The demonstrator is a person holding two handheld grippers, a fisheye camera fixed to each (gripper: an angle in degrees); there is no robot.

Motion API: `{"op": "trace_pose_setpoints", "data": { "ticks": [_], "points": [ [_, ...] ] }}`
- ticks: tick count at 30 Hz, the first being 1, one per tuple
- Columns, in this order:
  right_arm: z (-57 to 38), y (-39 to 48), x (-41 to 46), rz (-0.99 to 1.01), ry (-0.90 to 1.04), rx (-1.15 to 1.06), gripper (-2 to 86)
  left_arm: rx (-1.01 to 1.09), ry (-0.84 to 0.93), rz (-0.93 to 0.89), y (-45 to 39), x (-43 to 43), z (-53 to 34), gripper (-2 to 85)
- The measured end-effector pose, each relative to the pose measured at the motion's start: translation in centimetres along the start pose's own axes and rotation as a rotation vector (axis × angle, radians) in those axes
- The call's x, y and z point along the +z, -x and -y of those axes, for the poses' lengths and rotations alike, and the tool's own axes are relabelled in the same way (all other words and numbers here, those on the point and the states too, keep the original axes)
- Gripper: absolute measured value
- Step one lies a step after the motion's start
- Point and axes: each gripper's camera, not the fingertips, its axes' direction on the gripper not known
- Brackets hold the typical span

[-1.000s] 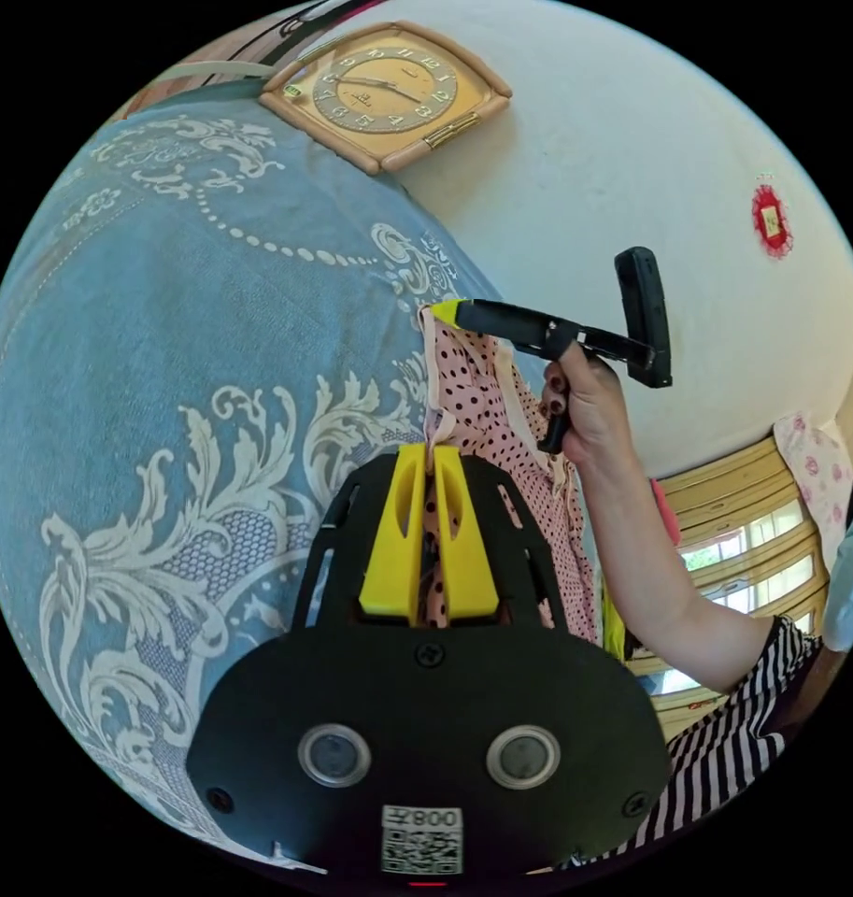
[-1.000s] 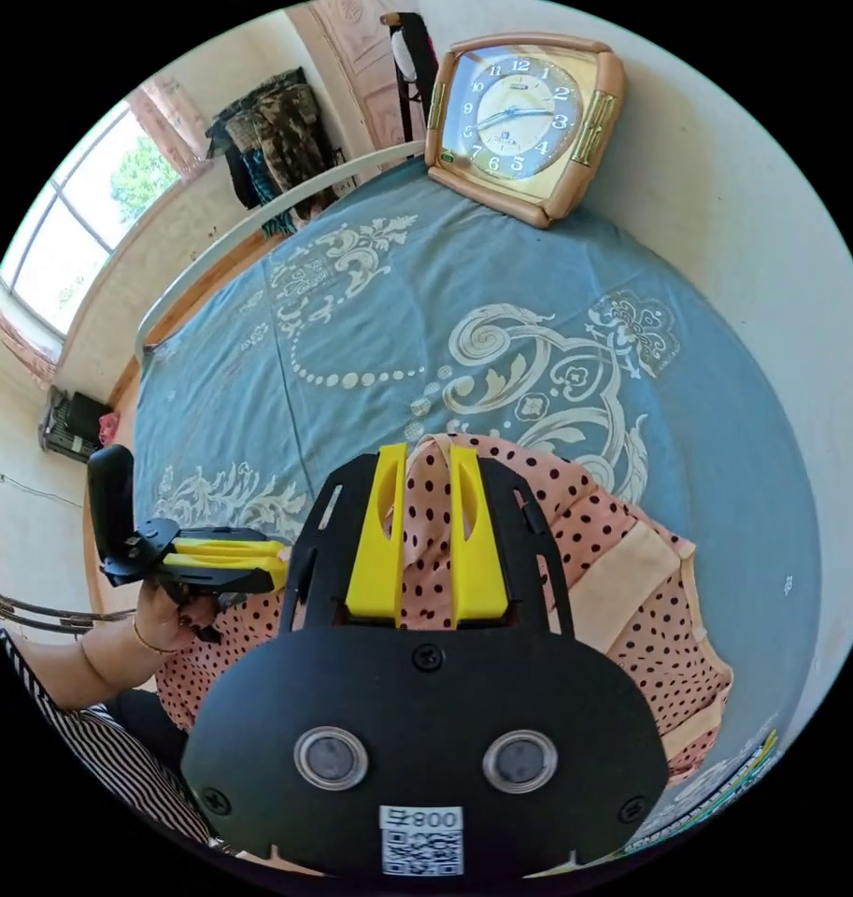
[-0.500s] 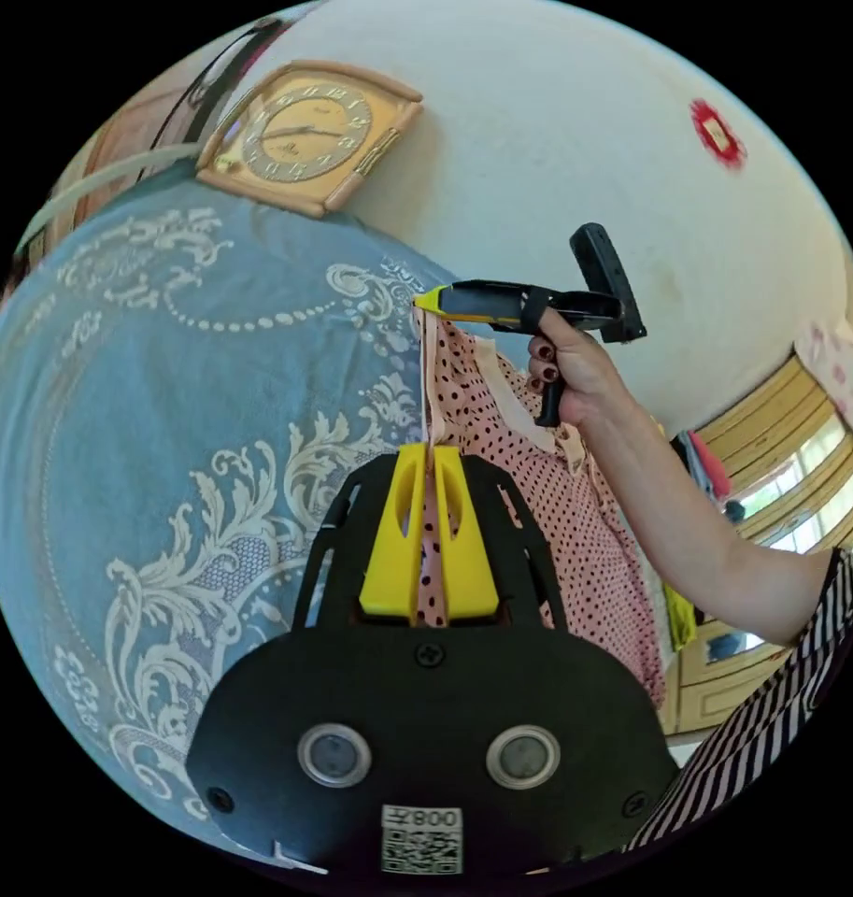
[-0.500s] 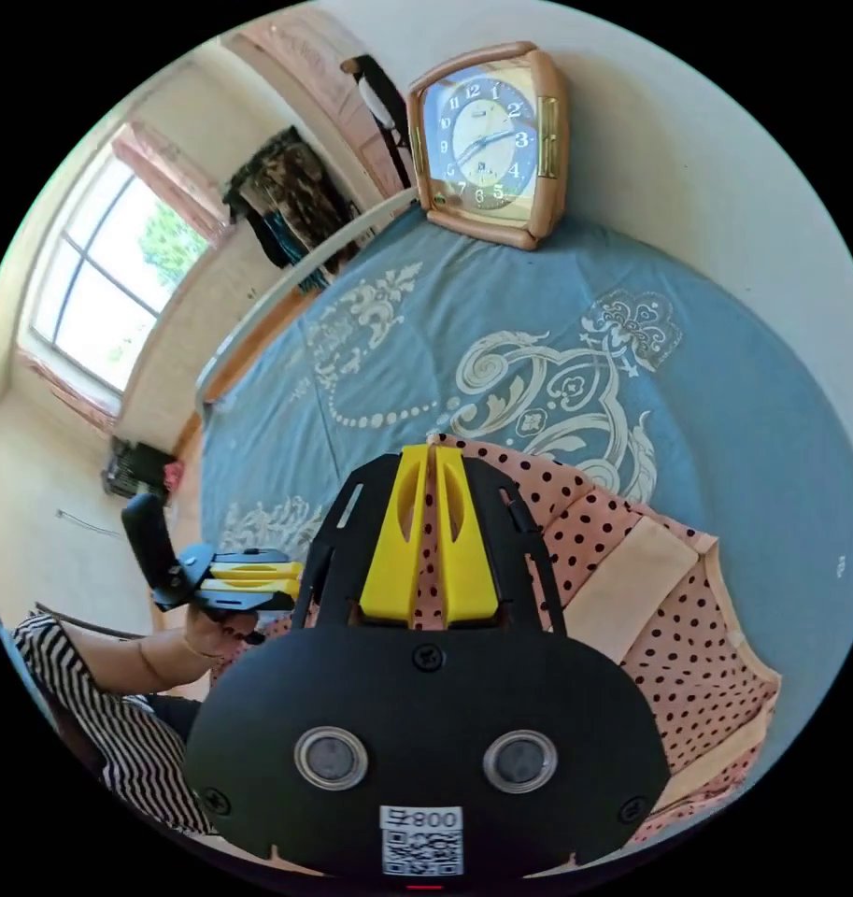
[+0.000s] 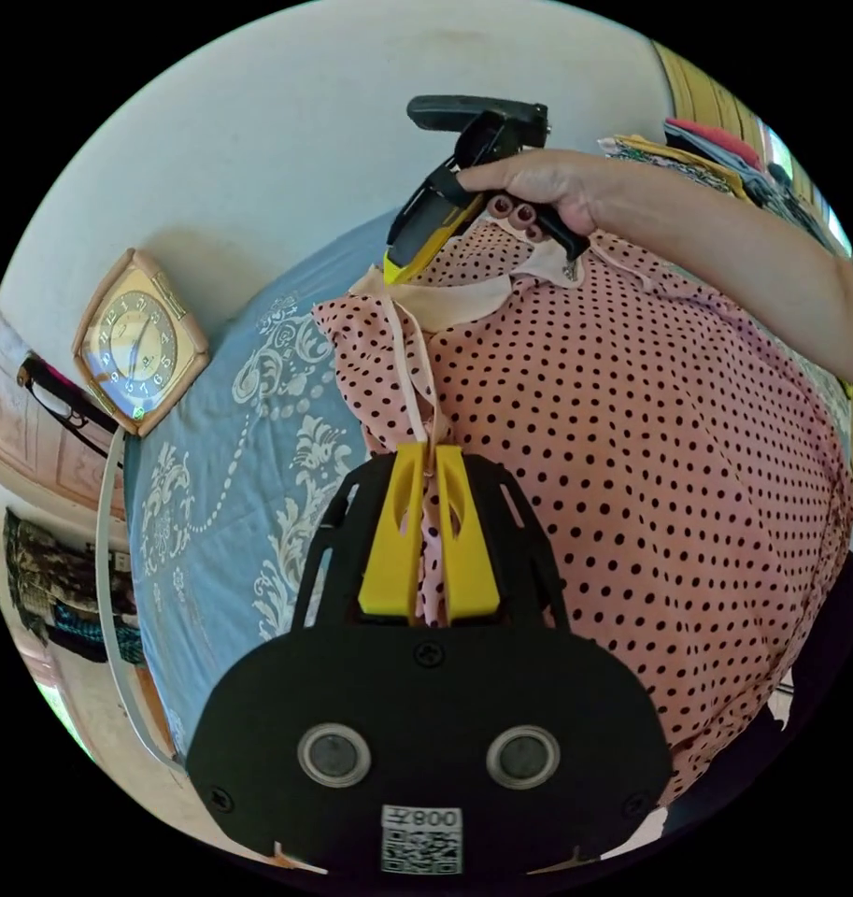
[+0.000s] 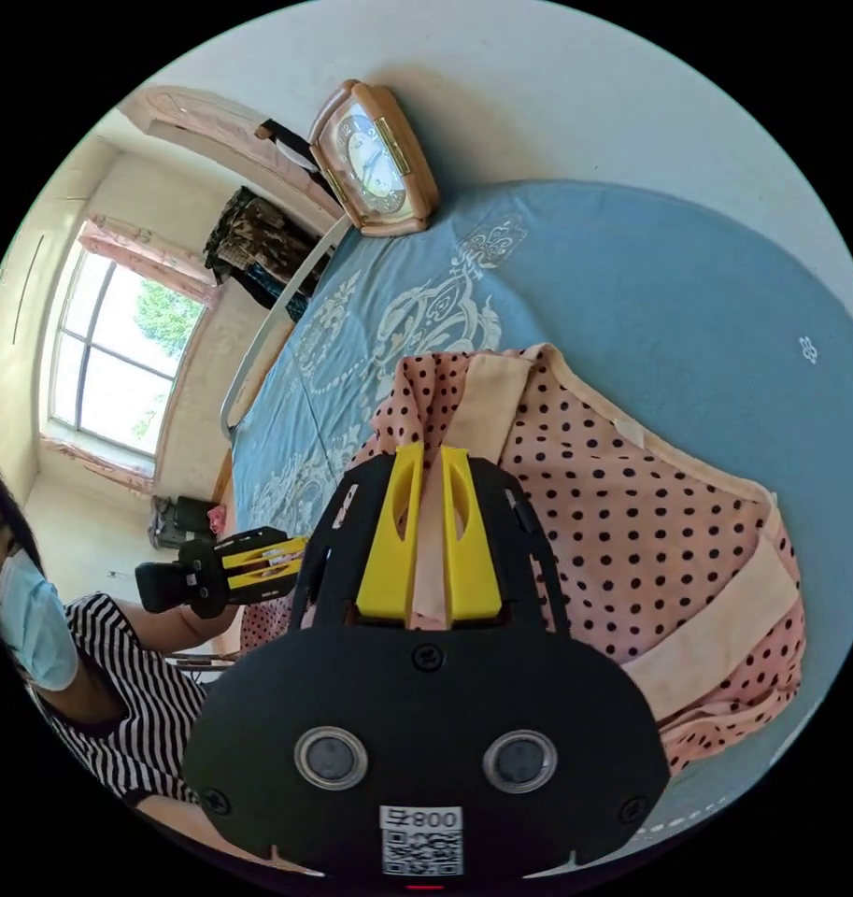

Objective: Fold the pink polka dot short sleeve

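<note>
My left gripper (image 5: 429, 455) pinched the pink polka dot shirt (image 5: 613, 439) tight along a pale edge strip. My right gripper (image 6: 424, 458) squeezed a pale band of the same shirt, its jaws a little apart on the cloth. The shirt was pink with black dots and pale trim, spread over the blue bed cover (image 6: 632, 280) beside the clock (image 6: 375, 159).

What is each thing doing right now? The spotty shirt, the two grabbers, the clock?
Shirt: held up, partly spread over the bed.
Left gripper: jaws shut on shirt.
Right gripper: jaws shut on shirt.
Clock: leaning on the wall.
</note>
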Motion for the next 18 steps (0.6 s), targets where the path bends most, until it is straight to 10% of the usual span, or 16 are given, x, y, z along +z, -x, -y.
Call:
{"op": "trace_pose_setpoints", "data": {
  "ticks": [18],
  "points": [
    [0.3,4.8,4.4,-0.167,0.075,-0.143,0.1,-0.012,0.054,-0.006,-9.4,0.6,-1.2,2.0]
  ]
}}
